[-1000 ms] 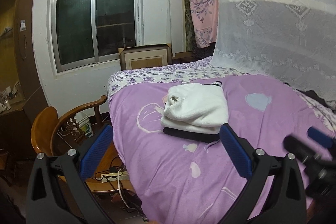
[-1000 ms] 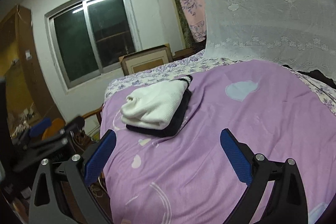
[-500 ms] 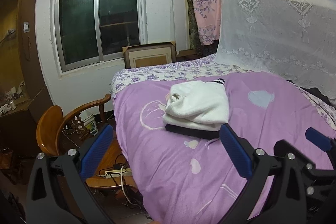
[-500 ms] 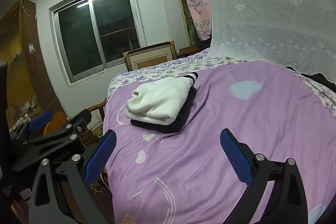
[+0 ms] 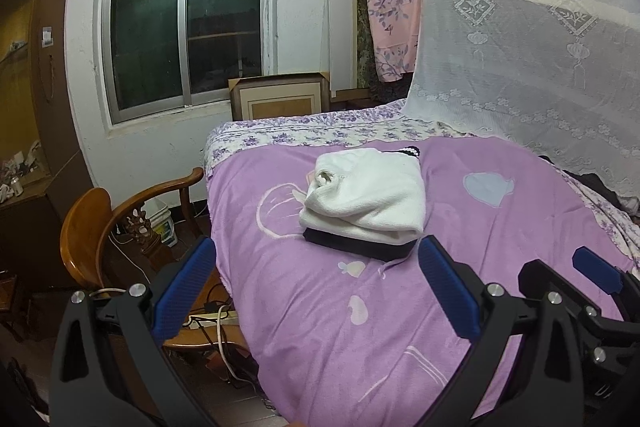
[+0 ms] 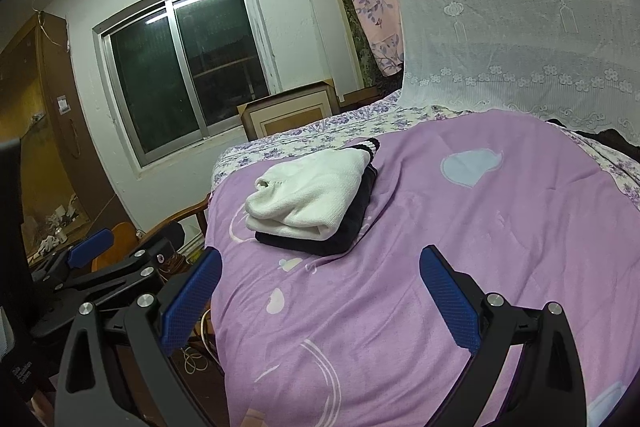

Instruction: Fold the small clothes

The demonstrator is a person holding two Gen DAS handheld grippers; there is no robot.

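Purple bedspread [image 5: 400, 327] covers the bed beneath a dark window [image 5: 186, 27]. On it, toward the far left corner, a folded white garment [image 5: 364, 203] rests on a folded black garment [image 5: 356, 247]. My left gripper [image 5: 316, 291] is spread wide, empty, short of the stack. My right gripper [image 6: 320, 295] is likewise spread, empty, over bare spread. A wooden chair [image 5: 104, 227] stands beside the bed.

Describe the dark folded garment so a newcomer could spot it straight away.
Start at the purple bedspread covering the bed. Near its window-side edge sits a small stack of two folded clothes. The dark folded garment is the bottom one, flat on the bedspread, showing only as a dark band under the white folded garment.
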